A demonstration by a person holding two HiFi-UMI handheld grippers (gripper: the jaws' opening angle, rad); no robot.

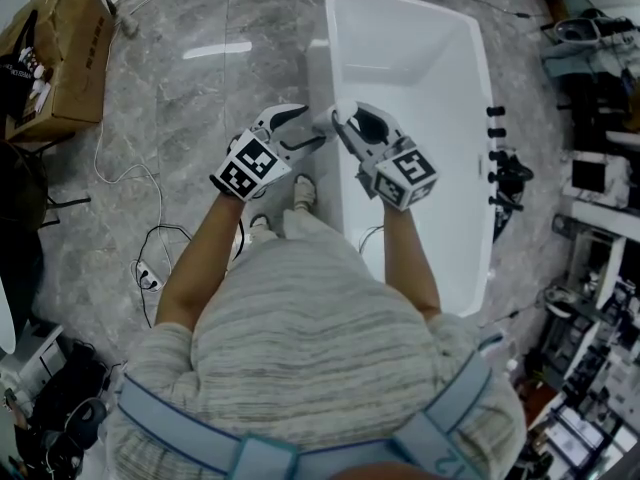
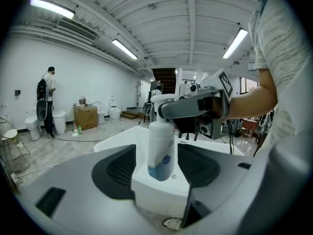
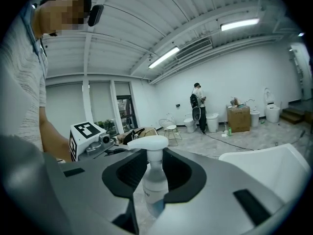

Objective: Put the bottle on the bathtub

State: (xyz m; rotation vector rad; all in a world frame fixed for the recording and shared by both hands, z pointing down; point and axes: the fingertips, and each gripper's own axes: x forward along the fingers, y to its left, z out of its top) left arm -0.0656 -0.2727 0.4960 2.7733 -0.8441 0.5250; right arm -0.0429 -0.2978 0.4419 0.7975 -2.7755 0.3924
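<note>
Placement looks nearly done: the right gripper (image 1: 343,122) has its jaws clamped on the neck of the bottle (image 2: 160,151), upright at the corner of the tub (image 1: 400,38), seated or just above. The left gripper (image 1: 305,131) flanks it, jaws apart; letting go is left.

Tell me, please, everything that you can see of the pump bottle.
The bottle is white plastic, blue toward its base, with a white pump head on a slim neck. It stands upright over the rim of the bathtub; whether it rests there is unclear. The right gripper's tongs clamp it near the top; the left gripper's tongs flank it without touching.
</note>
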